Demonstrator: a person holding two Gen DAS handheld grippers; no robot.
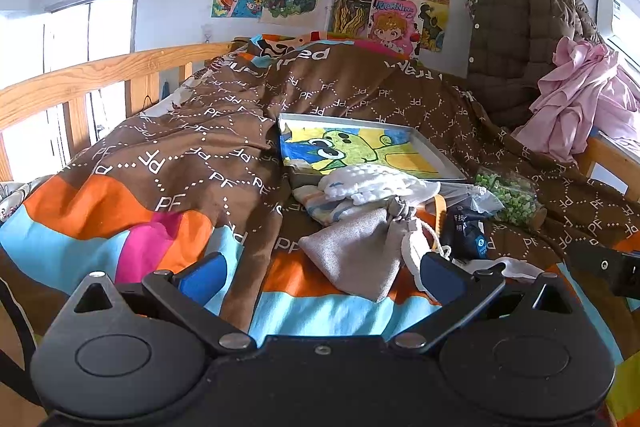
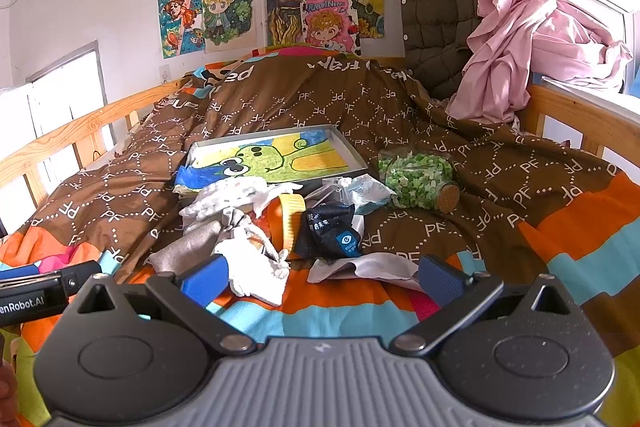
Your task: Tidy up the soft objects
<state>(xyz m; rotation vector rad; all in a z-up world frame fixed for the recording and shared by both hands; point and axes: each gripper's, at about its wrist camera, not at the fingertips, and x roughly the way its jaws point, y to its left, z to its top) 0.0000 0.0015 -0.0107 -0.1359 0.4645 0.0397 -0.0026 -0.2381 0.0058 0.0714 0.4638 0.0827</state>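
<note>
Hovering wide and empty, left claw (image 1: 320,273) and right claw (image 2: 320,277) face soft pouches (image 1: 356,251) heaped centre frame on bed (image 1: 332,311). Pinch grey pouch mid-body, lift clear of cords.

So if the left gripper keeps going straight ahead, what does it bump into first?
Probably the grey pouch. It lies on the bed right ahead of the open left gripper, between the fingers' line. Depth is hard to judge, so the white bag beside it might touch too.
</note>
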